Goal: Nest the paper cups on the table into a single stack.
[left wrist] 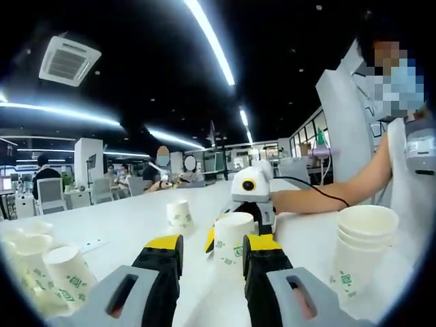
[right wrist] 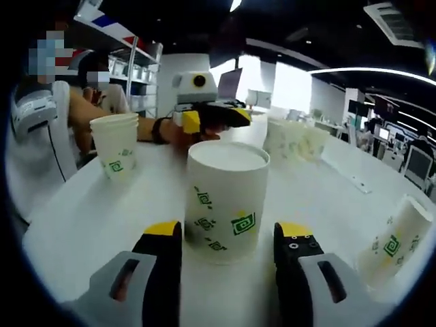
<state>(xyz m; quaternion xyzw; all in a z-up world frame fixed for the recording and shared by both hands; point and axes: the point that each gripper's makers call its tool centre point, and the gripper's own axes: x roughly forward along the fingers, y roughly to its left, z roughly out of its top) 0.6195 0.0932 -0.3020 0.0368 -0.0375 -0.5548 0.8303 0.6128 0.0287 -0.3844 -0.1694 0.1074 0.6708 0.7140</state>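
Note:
A white paper cup [right wrist: 225, 204] with green marks stands on the white table [right wrist: 102, 225]. It sits between the jaws of my right gripper [right wrist: 228, 233], which is open with a gap on each side. The left gripper view shows this cup [left wrist: 231, 246] with the right gripper [left wrist: 235, 228] around it from behind. My left gripper [left wrist: 212, 244] is open and holds nothing; it hovers some way beyond the cup [right wrist: 212, 117]. A stack of nested cups [left wrist: 361, 252] [right wrist: 116, 144] stands to one side.
More cups stand at the table's other side [left wrist: 58, 272] [right wrist: 293, 139], one alone [left wrist: 180, 218], and one tilted near the edge [right wrist: 398, 238]. A person's arm [left wrist: 320, 197] rests on the table beside the stack. A power strip [left wrist: 92, 244] lies flat.

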